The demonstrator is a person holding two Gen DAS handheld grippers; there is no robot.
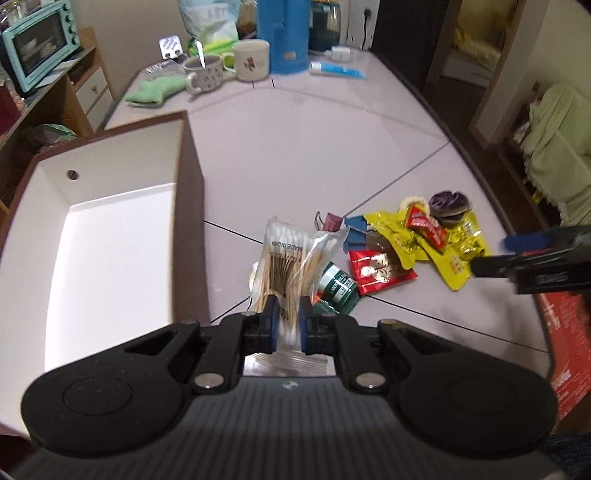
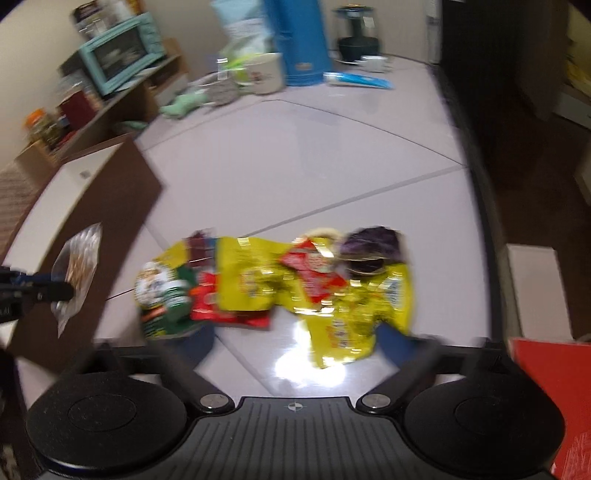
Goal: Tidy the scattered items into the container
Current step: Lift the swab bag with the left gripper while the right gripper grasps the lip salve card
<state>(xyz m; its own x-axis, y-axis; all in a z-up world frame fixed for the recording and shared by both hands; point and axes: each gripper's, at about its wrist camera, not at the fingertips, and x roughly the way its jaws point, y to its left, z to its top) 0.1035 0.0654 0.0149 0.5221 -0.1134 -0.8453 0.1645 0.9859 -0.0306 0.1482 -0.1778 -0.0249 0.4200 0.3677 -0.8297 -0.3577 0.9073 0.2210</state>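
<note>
So far we are gripping the cotton swab bag [image 1: 286, 266] in the closed left gripper [image 1: 287, 325], with the empty box [image 1: 110, 236] at its left. Ahead of the open, empty right gripper [image 2: 295, 341], the snack packets [image 2: 295, 280] are still lying on the tabletop [image 2: 295, 155].

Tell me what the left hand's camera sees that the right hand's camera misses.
Only the left camera shows inside the white box, and up close the bag of cotton swabs pinched by the left gripper, plus blue clips beside the snacks.
Only the right camera shows the right gripper, open over a yellow packet.
Both show the snack pile, the green bottle and the blue flask.
</note>
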